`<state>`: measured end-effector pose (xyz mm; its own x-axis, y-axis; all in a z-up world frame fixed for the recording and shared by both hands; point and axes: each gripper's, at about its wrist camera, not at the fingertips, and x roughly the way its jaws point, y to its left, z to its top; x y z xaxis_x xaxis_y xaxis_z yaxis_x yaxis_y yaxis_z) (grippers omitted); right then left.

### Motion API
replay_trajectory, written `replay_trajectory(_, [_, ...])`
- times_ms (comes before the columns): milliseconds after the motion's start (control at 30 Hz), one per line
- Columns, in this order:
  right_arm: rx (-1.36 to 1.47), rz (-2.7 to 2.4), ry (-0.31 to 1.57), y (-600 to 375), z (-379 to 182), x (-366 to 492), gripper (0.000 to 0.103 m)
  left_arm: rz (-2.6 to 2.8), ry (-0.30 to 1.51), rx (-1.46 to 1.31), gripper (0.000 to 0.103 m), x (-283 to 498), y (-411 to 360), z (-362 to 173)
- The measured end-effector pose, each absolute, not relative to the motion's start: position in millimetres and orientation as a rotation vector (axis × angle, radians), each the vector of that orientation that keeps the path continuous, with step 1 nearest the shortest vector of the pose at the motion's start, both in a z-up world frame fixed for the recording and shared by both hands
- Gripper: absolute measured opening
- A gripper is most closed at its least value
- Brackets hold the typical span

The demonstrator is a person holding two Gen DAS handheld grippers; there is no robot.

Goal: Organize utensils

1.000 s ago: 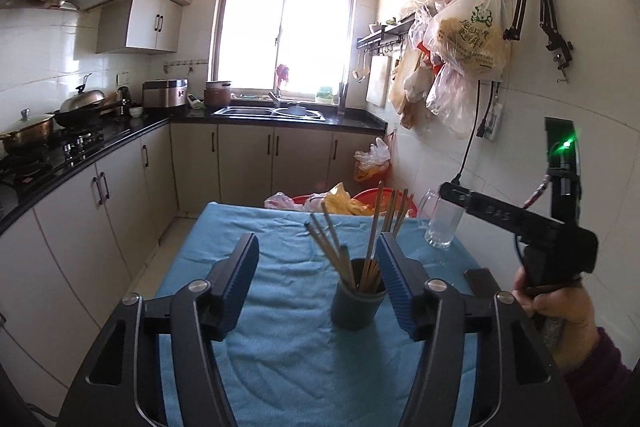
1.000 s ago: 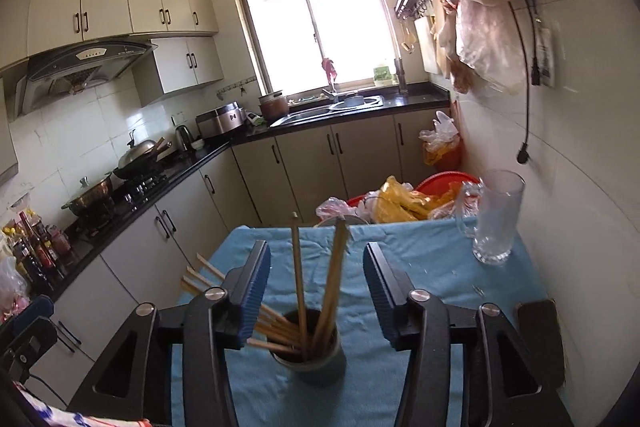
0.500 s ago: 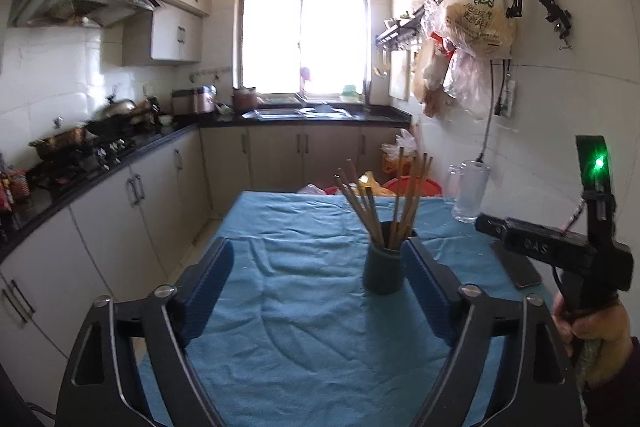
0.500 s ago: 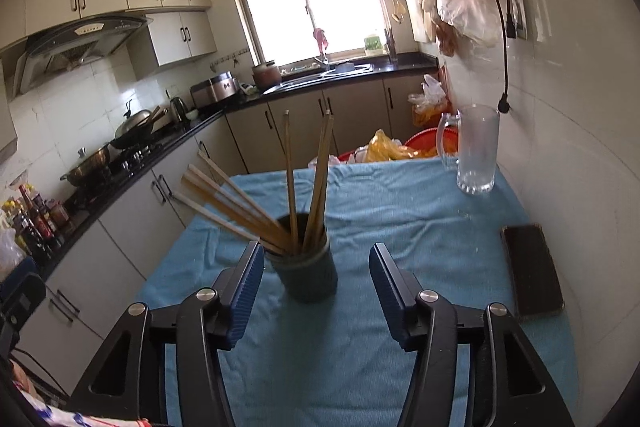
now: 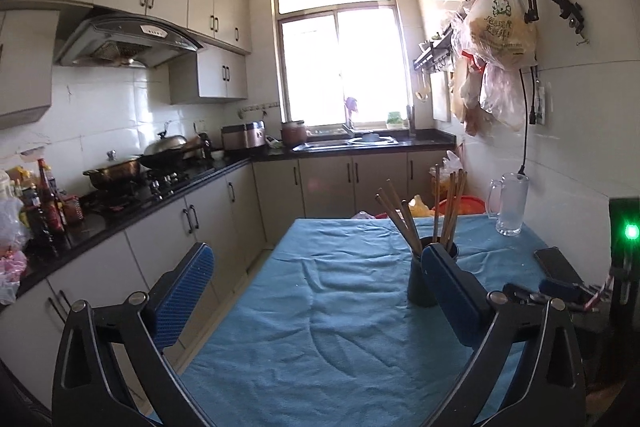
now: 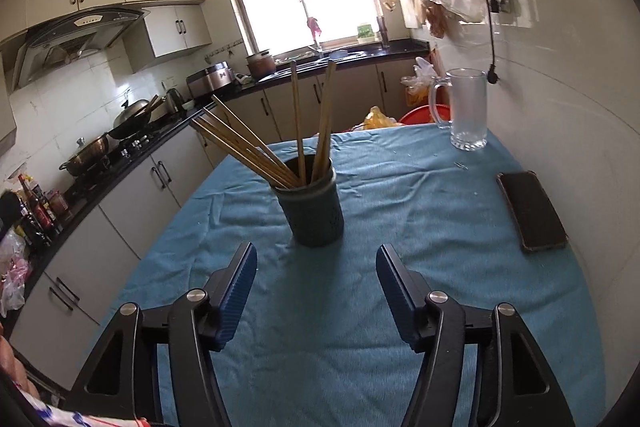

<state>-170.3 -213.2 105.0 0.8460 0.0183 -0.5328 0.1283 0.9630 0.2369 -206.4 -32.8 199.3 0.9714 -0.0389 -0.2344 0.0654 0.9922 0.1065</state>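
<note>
Judging from how things lie, the sorting looks close to done or paused: every long wooden chopstick [image 6: 256,151] in sight stands in the dark grey-green round plastic holder [image 6: 314,211], and none lies loose on the blue cloth-covered surface [image 6: 400,227]. If the step in hand is tidying that bundle, it would go best taken one stick at a time. Several chopsticks fan out toward the stove side while two stand nearly upright, so a tool should come in from above, pinch a single stick near its upper end, and lift straight up so the light holder is not tipped or dragged across the wrinkled cloth. The other tool could steady the holder by its wall.

Both tools have their jaws spread wide and grip nothing. The right tool [image 6: 316,287] hovers above the cloth with the holder straight ahead of it, near but apart, centred between its blue ribbed pads. The left tool [image 5: 316,287] is aimed off to one side: the holder [image 5: 424,275] sits just beyond its right-hand finger and is partly hidden by it, not inside the gap.

A clear glass mug [image 6: 466,111] and a flat dark phone [image 6: 532,211] lie toward the wall, well apart from the holder.
</note>
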Motion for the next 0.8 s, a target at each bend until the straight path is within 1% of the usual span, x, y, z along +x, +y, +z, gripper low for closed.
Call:
replay_trajectory(200, [0.278,-0.117,0.57,-213,92,-185,0.069,-0.091,0.227,0.099,0.103,-217,-37,193])
replay_trajectory(500, [0.27,-0.197,0.602,-217,82,-190,0.07,-0.138,0.339,0.077,0.103,-206,-39,174])
replay_trajectory(800, [0.205,-0.226,0.607,-205,80,-193,0.073,-0.103,0.361,0.077,0.103,-204,-35,169])
